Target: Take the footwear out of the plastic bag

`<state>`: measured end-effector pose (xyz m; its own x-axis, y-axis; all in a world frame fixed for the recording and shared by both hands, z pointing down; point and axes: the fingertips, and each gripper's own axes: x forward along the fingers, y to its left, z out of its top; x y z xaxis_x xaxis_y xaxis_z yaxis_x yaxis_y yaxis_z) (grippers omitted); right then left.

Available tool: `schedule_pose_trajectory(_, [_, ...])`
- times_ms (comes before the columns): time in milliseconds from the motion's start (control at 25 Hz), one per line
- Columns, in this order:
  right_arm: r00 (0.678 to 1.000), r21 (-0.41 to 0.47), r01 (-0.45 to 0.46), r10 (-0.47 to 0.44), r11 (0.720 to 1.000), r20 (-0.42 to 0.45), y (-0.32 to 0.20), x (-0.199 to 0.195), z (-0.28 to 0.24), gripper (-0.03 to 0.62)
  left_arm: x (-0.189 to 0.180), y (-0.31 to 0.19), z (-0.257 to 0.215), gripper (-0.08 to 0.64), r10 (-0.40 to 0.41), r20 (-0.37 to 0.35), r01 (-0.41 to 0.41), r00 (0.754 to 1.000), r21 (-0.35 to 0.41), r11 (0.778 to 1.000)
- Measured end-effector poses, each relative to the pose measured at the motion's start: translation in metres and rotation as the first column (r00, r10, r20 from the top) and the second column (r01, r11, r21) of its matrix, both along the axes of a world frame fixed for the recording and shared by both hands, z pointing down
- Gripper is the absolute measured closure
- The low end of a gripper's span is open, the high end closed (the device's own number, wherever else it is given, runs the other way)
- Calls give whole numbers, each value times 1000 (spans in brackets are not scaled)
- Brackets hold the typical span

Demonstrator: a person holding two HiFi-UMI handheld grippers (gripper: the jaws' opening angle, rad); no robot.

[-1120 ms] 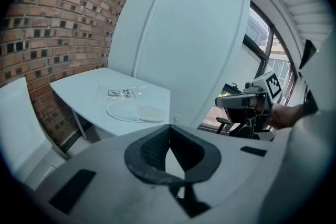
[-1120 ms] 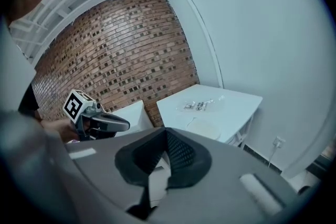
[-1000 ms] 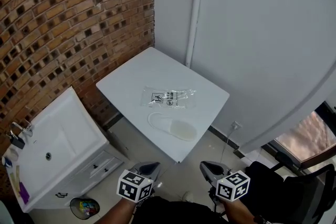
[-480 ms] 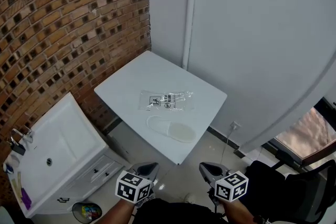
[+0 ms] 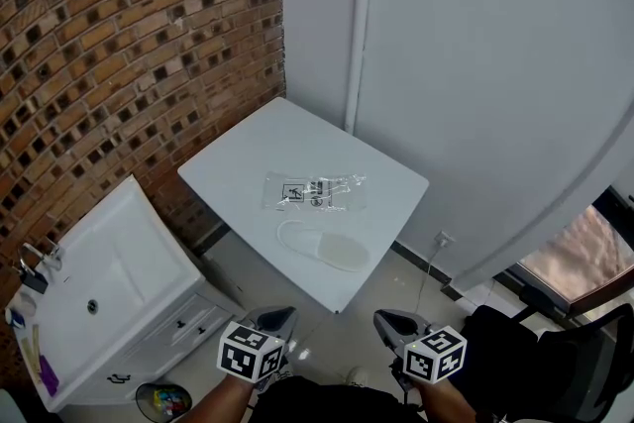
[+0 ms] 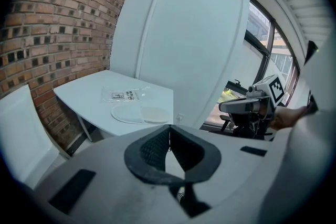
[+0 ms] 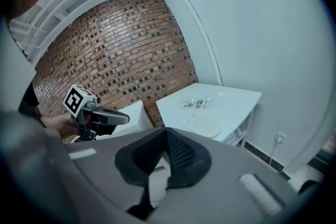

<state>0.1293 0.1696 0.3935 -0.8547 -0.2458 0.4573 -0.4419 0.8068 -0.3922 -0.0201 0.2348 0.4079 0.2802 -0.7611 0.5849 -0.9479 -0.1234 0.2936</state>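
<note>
A clear plastic bag (image 5: 313, 192) with a printed label lies flat on the white table (image 5: 238, 163). A white slipper (image 5: 324, 246) lies just in front of it, outside the bag, near the table's front edge. Both grippers hang low at the bottom of the head view, well short of the table. My left gripper (image 5: 278, 317) is shut and empty, and so is my right gripper (image 5: 389, 321). The left gripper view shows the bag (image 6: 126, 95) and slipper (image 6: 140, 114) beyond the closed jaws. The right gripper view shows the bag (image 7: 199, 103) and slipper (image 7: 203, 126) far off.
A white sink cabinet (image 5: 109, 282) stands left of the table against the brick wall (image 5: 119, 45). A small bin (image 5: 158, 394) sits on the floor below it. A black chair (image 5: 555, 352) is at the lower right. White wall and a pipe (image 5: 355, 25) back the table.
The head view has shifted slightly. Bag and slipper lie as before, and both grippers stay shut in about the same place.
</note>
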Motion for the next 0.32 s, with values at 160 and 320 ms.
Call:
schedule_pose_trajectory(160, [1000, -4, -3, 3, 1000, -4, -2, 2, 0, 592, 4, -2, -2, 552, 10, -3, -10, 1000, 3, 1000])
schedule_pose_trajectory(320, [1000, -3, 1, -1, 1000, -2, 0, 1, -1, 592, 5, 1, 0, 552, 10, -2, -10, 1000, -3, 1000])
